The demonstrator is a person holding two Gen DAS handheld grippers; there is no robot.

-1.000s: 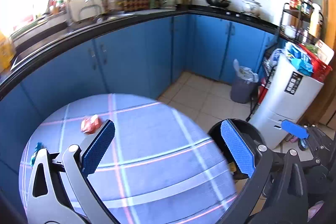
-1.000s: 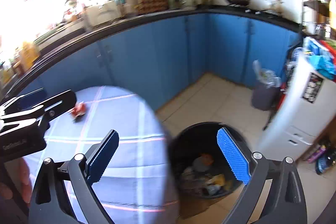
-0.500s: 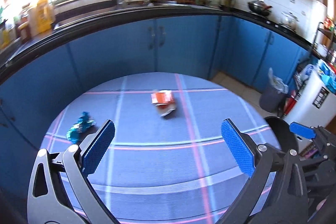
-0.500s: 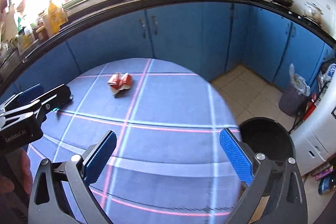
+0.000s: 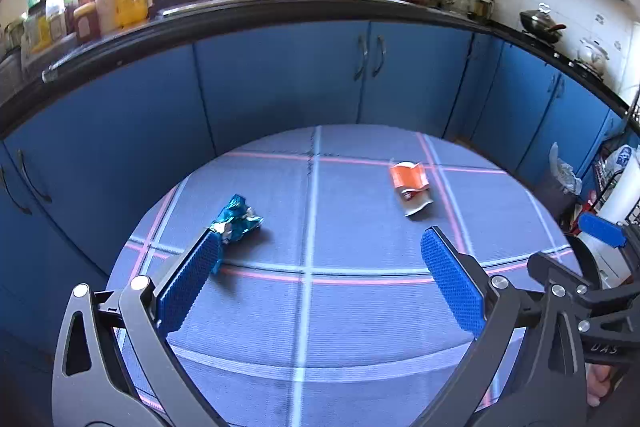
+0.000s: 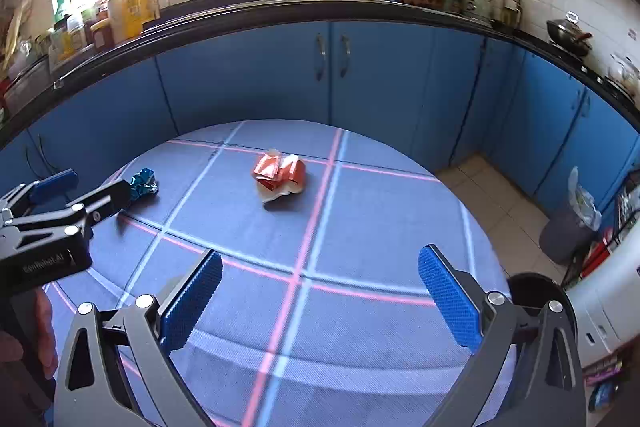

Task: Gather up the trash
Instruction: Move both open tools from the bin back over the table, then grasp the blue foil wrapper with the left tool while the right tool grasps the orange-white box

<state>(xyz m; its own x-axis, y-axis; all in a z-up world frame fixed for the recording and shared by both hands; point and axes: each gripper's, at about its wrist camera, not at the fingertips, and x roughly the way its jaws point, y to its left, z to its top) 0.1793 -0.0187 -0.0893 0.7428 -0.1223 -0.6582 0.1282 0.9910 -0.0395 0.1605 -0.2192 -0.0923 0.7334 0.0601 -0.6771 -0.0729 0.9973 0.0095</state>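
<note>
Kitchen: blue cabinets (image 5: 280, 83) wrap the room under a black countertop (image 5: 256, 15).
Round table (image 5: 320, 311) with blue plaid cloth fills both wrist views. 1.0 s ago it was pushed to the left of both frames with the black trash bin (image 6: 536, 291) wide open in view; now both cameras have swung onto the table and only the bin's rim shows at the table's right edge.
Left gripper (image 5: 320, 283): fingers spread wide, nothing between them. Housing reads "GenRobot.AI" in the right wrist view.
Right gripper (image 6: 320, 291): fingers likewise released and empty. Its body at the left view's right edge shows "DAS".
Orange wrapper (image 6: 279, 175): crumpled, on the table past centre, well clear of both grippers; print on it too small to read.
Blue foil wrapper (image 5: 236, 219): crumpled, on the table's left side, just beyond the tip of the left gripper's left finger (image 5: 188, 283); contact can't be told. 0.5 s ago it sat further off that finger, so the left gripper has closed in on it.
</note>
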